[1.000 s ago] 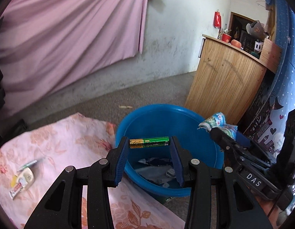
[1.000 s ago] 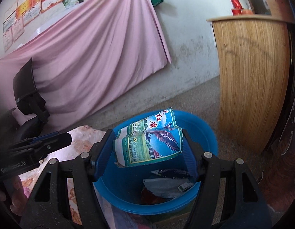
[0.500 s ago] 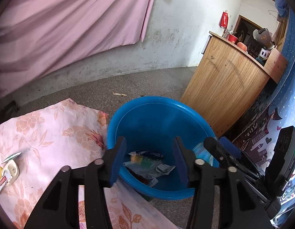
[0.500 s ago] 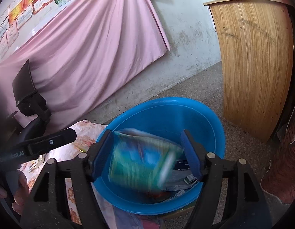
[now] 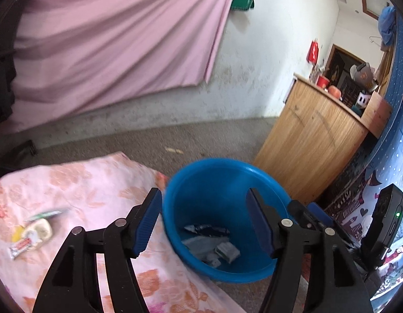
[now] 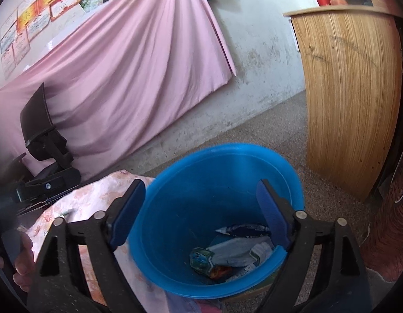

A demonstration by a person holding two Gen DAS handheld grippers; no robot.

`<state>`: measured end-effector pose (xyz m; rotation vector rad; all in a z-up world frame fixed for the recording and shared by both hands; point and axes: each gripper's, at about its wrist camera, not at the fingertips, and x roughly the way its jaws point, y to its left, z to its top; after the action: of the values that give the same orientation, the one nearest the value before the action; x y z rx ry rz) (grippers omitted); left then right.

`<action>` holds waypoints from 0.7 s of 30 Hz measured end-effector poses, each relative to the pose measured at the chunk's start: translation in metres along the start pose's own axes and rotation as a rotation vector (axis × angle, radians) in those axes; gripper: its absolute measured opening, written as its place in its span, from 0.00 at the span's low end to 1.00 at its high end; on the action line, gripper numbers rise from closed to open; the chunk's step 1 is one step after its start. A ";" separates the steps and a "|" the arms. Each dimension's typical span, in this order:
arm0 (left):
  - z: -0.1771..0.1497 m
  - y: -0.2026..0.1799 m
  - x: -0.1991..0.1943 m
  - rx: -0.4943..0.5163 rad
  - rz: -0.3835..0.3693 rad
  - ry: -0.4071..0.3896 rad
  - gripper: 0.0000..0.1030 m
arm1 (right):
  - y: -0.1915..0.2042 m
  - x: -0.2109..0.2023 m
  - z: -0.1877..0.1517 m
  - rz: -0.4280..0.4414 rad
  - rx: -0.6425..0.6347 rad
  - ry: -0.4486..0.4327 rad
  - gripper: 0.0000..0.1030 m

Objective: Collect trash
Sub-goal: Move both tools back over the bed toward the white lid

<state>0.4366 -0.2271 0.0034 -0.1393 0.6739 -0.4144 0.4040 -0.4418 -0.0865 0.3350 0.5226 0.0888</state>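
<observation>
**Both grippers empty over bin, leftover wrappers on cloth to the left**

Left gripper (image 5: 204,221) has jaws spread wide, nothing between them, hovering above the blue bin (image 5: 196,182). Right gripper (image 6: 201,211) same: jaws apart, empty, bin (image 6: 175,203) directly ahead and below its fingers. Bin bottom holds several pieces of trash (image 6: 235,250): crumpled packets, a small green carton, grey plastic.

Remaining trash: small wrappers (image 5: 31,234) on the floral cloth (image 5: 92,182), well off to the left of the left gripper's fingers, lower left in its view. Looks like a yellow-white packet with a red-printed strip beside it and a thin green piece just above; blurred, can't say exactly what each is. From the right gripper the cloth (image 6: 84,195) sits left of its left finger; the wrappers are barely readable there.

Handling guess: light, thin, soft film packaging, lying flat, likely slippery and will crumple under the pads. Best hold is across the thickest bunched part of the yellow-white packet, pinching from above with fingertips pressed down to the cloth; risk is snagging the cloth too. Left gripper is the closer one for it.
</observation>
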 end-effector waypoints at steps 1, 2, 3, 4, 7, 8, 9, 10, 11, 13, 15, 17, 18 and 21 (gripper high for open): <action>0.000 0.002 -0.006 0.001 0.008 -0.017 0.67 | 0.004 -0.004 0.002 0.004 -0.007 -0.014 1.00; 0.000 0.004 -0.015 0.002 0.018 -0.042 0.72 | 0.008 -0.007 0.004 0.008 -0.015 -0.026 1.00; 0.000 0.007 -0.024 0.004 0.027 -0.068 0.73 | 0.012 -0.011 0.005 0.010 -0.023 -0.037 1.00; -0.001 0.010 -0.031 0.009 0.034 -0.088 0.75 | 0.016 -0.014 0.007 0.011 -0.030 -0.050 1.00; -0.003 0.017 -0.056 0.026 0.062 -0.154 0.78 | 0.030 -0.028 0.010 0.029 -0.046 -0.113 1.00; -0.004 0.019 -0.065 0.029 0.074 -0.179 0.89 | 0.036 -0.033 0.011 0.037 -0.054 -0.137 1.00; -0.004 0.021 -0.072 0.031 0.090 -0.202 0.95 | 0.041 -0.037 0.012 0.045 -0.062 -0.157 1.00; -0.006 0.024 -0.083 0.030 0.114 -0.244 0.99 | 0.047 -0.042 0.012 0.054 -0.071 -0.181 1.00; -0.008 0.027 -0.091 0.030 0.125 -0.276 0.99 | 0.053 -0.047 0.013 0.061 -0.080 -0.203 1.00; -0.012 0.031 -0.108 0.042 0.149 -0.327 0.99 | 0.065 -0.054 0.013 0.079 -0.097 -0.241 1.00; -0.016 0.035 -0.119 0.057 0.191 -0.359 0.99 | 0.078 -0.061 0.013 0.095 -0.116 -0.279 1.00; -0.022 0.040 -0.133 0.070 0.221 -0.396 0.99 | 0.092 -0.068 0.011 0.111 -0.142 -0.320 1.00; -0.025 0.043 -0.139 0.074 0.236 -0.413 0.99 | 0.097 -0.070 0.011 0.120 -0.152 -0.333 1.00; -0.035 0.055 -0.158 0.077 0.277 -0.460 0.99 | 0.120 -0.079 0.008 0.153 -0.182 -0.388 1.00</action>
<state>0.3213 -0.1115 0.0528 -0.0626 0.2176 -0.1312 0.3402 -0.3446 -0.0028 0.2063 0.1025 0.2130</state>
